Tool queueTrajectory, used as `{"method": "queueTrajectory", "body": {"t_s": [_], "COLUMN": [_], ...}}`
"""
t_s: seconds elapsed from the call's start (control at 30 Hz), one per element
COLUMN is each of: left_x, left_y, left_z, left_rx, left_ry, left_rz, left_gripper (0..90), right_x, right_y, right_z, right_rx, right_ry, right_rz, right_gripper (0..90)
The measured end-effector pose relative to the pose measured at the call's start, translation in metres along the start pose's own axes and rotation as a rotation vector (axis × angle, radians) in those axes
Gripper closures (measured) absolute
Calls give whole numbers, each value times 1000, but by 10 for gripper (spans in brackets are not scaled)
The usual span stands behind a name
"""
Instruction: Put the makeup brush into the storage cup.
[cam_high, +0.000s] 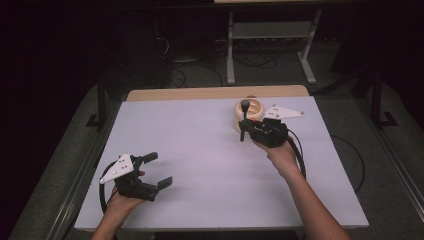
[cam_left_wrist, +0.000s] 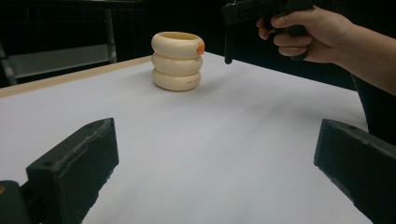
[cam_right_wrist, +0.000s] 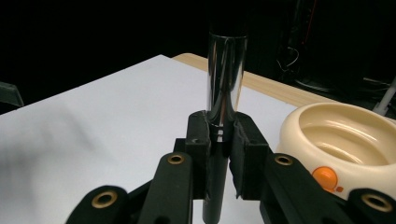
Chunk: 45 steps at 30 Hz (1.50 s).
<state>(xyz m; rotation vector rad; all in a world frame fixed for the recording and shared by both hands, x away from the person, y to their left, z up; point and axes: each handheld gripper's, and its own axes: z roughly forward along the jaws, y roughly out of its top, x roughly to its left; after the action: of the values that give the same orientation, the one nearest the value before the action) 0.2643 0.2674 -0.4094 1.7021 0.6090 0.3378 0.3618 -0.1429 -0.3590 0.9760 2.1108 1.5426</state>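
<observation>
Right gripper (cam_high: 243, 125) is clamping a glossy black cylindrical rod (cam_right_wrist: 226, 74) upright beside the cream ribbed ring-shaped holder (cam_high: 248, 114); next is lifting it over the opening, while left gripper (cam_high: 159, 170) is idling wide

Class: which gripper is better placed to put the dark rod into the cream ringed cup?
Right. The right gripper already grips the rod beside the cup; the left gripper sits open and far away.

Glossy dark metal rod (cam_right_wrist: 226, 79), smooth cream plastic holder (cam_right_wrist: 345, 140), matt white tabletop (cam_high: 210, 165).
</observation>
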Motion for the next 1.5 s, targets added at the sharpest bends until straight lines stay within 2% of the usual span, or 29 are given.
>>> {"method": "queueTrajectory", "body": {"t_s": [0.17,0.43,0.57,0.63,0.73,0.93,1.5], "left_x": [1,1,1,0,1,0,0], "left_y": [0,0,0,-1,0,0,0], "left_z": [-1,-3,-2,-1,-1,-2,-1], "left_rx": [-1,-10,-2,-4,-5,-13,-13], "left_ry": [-3,7,3,3,1,7,2], "left_rz": [7,-4,-2,-15,0,-13,-4], "left_gripper": [0,0,0,0,0,0,0], "right_x": [-4,-12,-15,-17,-20,-23,-35], "right_y": [4,6,9,12,16,23,34], "right_z": [1,4,4,4,4,4,8], "right_rx": [-10,-9,-12,-16,-20,-27,-39], "right_ry": [-8,-21,-34,-39,-46,-62,-109], "right_rz": [12,25,26,24,19,22,20], "right_gripper": [777,777,776,777,777,776,777]}}
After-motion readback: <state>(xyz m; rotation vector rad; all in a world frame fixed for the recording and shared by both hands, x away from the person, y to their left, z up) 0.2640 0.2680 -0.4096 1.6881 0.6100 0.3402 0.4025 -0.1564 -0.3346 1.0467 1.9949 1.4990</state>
